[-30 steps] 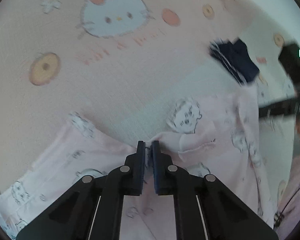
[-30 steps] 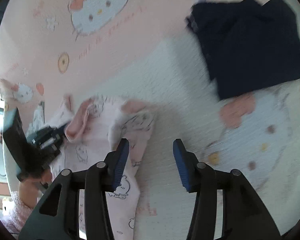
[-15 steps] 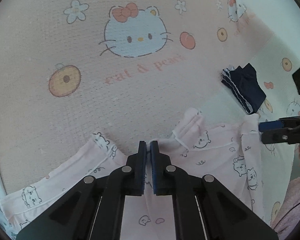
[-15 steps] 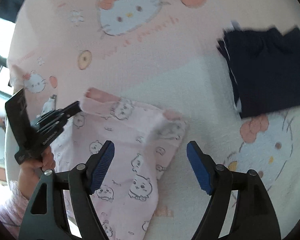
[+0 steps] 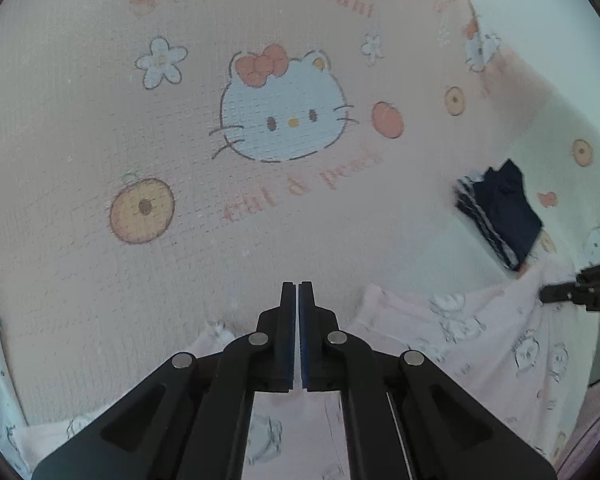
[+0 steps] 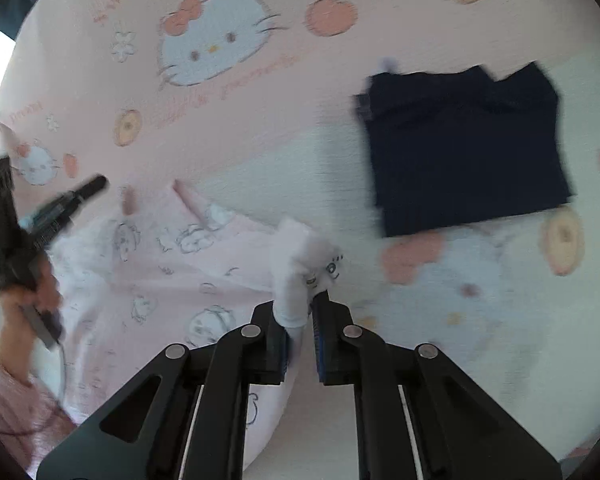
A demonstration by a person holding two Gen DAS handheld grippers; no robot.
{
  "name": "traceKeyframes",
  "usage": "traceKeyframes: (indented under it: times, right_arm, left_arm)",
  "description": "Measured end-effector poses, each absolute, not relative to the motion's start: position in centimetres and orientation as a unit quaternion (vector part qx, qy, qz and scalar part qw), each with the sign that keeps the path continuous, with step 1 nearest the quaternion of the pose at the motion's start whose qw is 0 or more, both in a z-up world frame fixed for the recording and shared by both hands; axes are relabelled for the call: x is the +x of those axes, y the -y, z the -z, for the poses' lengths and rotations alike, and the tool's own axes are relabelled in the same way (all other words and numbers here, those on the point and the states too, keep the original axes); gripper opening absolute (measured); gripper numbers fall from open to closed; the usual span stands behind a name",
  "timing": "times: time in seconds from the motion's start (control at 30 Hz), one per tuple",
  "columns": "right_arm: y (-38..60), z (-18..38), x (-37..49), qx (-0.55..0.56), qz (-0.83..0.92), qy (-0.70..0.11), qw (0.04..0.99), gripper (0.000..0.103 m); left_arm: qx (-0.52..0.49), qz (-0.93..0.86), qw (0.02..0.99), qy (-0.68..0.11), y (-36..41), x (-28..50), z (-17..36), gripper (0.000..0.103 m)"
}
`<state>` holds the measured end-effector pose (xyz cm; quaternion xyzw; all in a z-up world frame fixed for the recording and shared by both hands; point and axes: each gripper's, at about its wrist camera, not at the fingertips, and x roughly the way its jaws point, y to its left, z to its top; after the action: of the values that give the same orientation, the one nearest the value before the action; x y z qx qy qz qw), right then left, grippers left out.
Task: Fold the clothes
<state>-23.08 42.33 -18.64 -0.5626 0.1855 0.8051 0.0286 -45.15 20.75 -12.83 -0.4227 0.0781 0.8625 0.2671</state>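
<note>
Pajamas (image 6: 172, 276) in pale pink with small cartoon prints lie spread across the lower left of the right wrist view and the lower right of the left wrist view (image 5: 496, 344). A bunched white-pink fold of them stands up between the fingers of the right gripper (image 6: 302, 312), which are closed narrowly around it. The left gripper (image 5: 299, 300) has its fingers pressed together at the tips; cloth lies beneath them, but whether any is pinched I cannot tell. A folded dark navy garment (image 6: 468, 160) lies apart at upper right on the pink cartoon-cat bedsheet (image 5: 204, 240).
</note>
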Motion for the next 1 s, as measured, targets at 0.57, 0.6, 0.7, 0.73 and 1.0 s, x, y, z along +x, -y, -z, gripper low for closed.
traceKeyframes:
  times: [0.57, 0.6, 0.7, 0.73, 1.0]
  right_arm:
    - [-43.6, 20.9, -23.8, -0.603, -0.775, -0.187, 0.032, 0.041]
    - [-43.7, 20.9, -24.0, -0.601, -0.776, -0.188, 0.036, 0.041]
    - [-43.6, 20.8, -24.6, -0.595, -0.782, -0.181, 0.048, 0.042]
    - [-43.5, 20.9, -24.8, -0.594, -0.783, -0.177, 0.050, 0.042]
    - [-43.5, 20.3, -26.1, -0.579, -0.794, -0.166, 0.078, 0.042]
  left_arm:
    - [-0.453, -0.776, 0.388, -0.207, -27.3, -44.1, 15.9, 0.029]
    - [-0.448, -0.779, 0.379, -0.221, -27.6, -43.9, 16.2, 0.017]
    - [-0.443, -0.783, 0.366, -0.238, -28.1, -43.7, 16.9, 0.009]
    - [-0.442, -0.785, 0.365, -0.235, -28.1, -43.7, 16.9, 0.008]
    - [-0.434, -0.827, 0.320, -0.160, -25.4, -45.9, 14.9, 0.007]
